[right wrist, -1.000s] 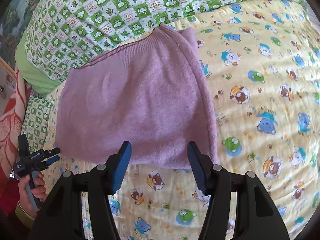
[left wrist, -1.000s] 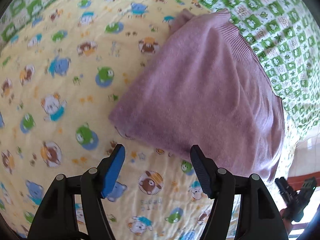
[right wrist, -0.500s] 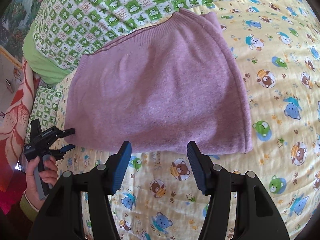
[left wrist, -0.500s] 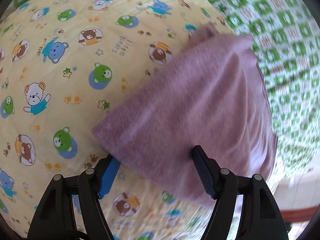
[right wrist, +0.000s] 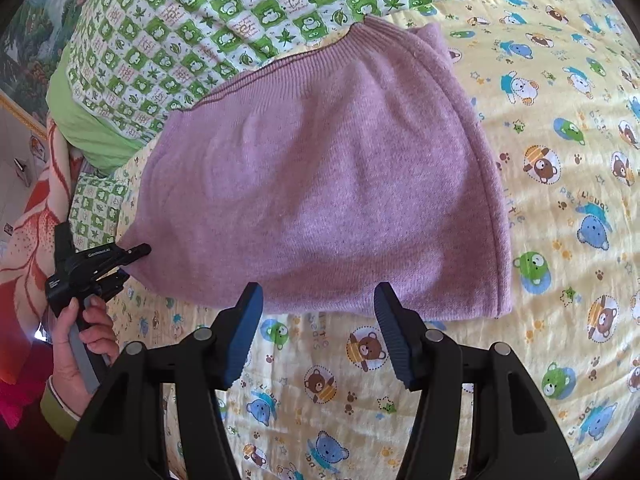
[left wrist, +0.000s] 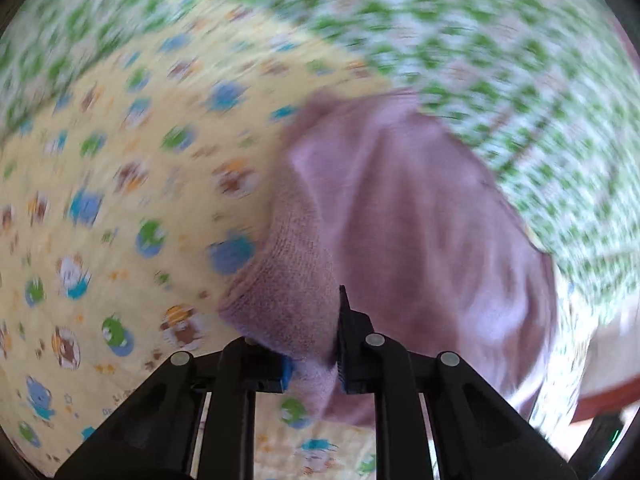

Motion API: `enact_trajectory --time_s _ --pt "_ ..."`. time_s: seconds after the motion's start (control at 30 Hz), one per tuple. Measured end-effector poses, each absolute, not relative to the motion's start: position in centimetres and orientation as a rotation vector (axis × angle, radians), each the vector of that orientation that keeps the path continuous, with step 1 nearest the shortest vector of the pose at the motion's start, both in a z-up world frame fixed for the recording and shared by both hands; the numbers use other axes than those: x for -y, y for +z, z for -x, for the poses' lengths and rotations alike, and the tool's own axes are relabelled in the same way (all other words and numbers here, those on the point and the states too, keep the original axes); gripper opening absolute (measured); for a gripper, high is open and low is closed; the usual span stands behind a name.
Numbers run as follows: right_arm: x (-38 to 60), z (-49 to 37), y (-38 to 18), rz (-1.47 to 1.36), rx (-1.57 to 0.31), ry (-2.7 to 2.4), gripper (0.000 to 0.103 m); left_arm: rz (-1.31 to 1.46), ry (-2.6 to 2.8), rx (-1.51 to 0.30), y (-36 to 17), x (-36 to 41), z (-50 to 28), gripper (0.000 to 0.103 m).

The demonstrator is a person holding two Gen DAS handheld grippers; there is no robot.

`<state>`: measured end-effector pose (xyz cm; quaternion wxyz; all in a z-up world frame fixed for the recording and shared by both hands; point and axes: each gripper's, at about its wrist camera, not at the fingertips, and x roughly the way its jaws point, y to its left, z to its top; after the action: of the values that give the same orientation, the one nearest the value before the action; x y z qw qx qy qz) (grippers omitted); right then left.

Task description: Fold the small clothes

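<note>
A: On yellow bear-print quilt [right wrist: 540,320]: folded mauve knit garment [right wrist: 320,184], far hem against green-checked pillow [right wrist: 192,40].
B: Jaws?
A: Left gripper [left wrist: 314,360] clamped on garment's near-left corner, left view blurred. Right gripper [right wrist: 318,336] spread wide, just short of near edge, nothing blocking.

Soft cloth everywhere, hard matt plastic on my tools.

I see a fuzzy mauve knit garment [right wrist: 320,184] with ribbed hem, a printed cotton bear sheet [right wrist: 560,240], and black matt plastic on my right tool [right wrist: 318,336] with ridged blue pads [right wrist: 246,332].
</note>
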<state>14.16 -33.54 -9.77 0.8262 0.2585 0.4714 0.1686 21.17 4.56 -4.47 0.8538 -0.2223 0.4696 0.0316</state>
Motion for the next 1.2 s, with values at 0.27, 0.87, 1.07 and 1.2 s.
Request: enact_trajectory --time_s 0.27,0.87,1.07,1.2 --pt "34.6 -16.2 -8.5 -0.568 -0.963 0.368 0.059 0.210 -0.263 -0.900 -0.1 6.4 -20.3 0.012" --pt "28.3 -30.5 -6.9 -0.658 -0.964 0.620 0.059 0.135 -0.398 -1.021 -5.8 11.7 -20.9 0.012" --pt "23.7 -36.2 -6.8 -0.649 -0.995 0.717 0.060 0.121 -0.395 -1.025 -6.0 11.0 -20.8 0.012" --pt "21.9 -37.6 -6.5 -0.606 -0.996 0.735 0.051 0.103 -0.388 -1.019 -5.6 11.9 -20.9 0.012"
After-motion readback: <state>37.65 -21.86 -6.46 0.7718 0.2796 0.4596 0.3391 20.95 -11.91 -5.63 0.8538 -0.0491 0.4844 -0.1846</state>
